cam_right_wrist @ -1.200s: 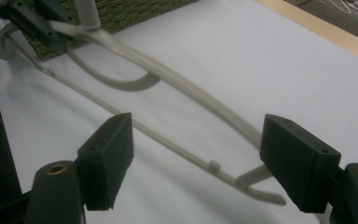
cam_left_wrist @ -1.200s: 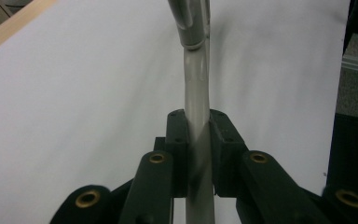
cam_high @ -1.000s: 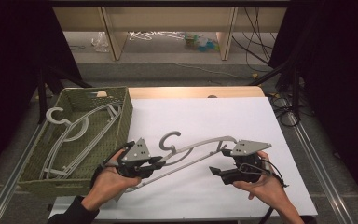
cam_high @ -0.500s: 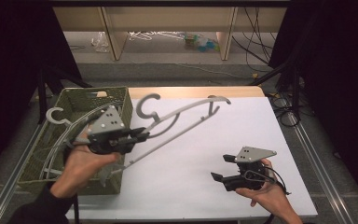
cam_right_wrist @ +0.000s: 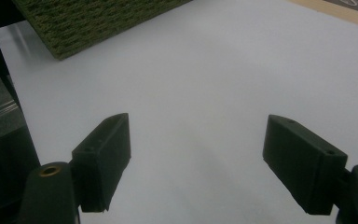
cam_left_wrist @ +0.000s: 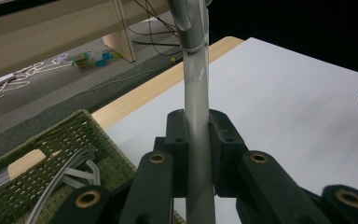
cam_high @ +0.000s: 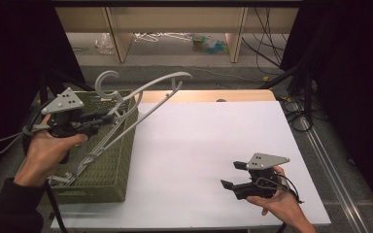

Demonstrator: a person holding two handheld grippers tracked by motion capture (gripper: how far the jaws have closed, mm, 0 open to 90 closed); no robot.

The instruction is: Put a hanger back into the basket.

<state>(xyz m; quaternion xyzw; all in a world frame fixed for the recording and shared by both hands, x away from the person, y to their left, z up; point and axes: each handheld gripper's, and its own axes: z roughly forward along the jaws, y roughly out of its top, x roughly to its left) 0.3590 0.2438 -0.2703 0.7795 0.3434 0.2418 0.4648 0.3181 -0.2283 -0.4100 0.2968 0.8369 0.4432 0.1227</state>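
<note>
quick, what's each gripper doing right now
left gripper: closed on the grey hanger, held up over the green basket.
right gripper: open, holding nothing, low over the white table.

The hanger (cam_high: 148, 94) is pale grey. The basket (cam_high: 104, 167) at left is olive green with a woven pattern. The desk (cam_high: 213, 145) is white, with a light wood edge at the far side. Both grippers' jaws are black.
</note>
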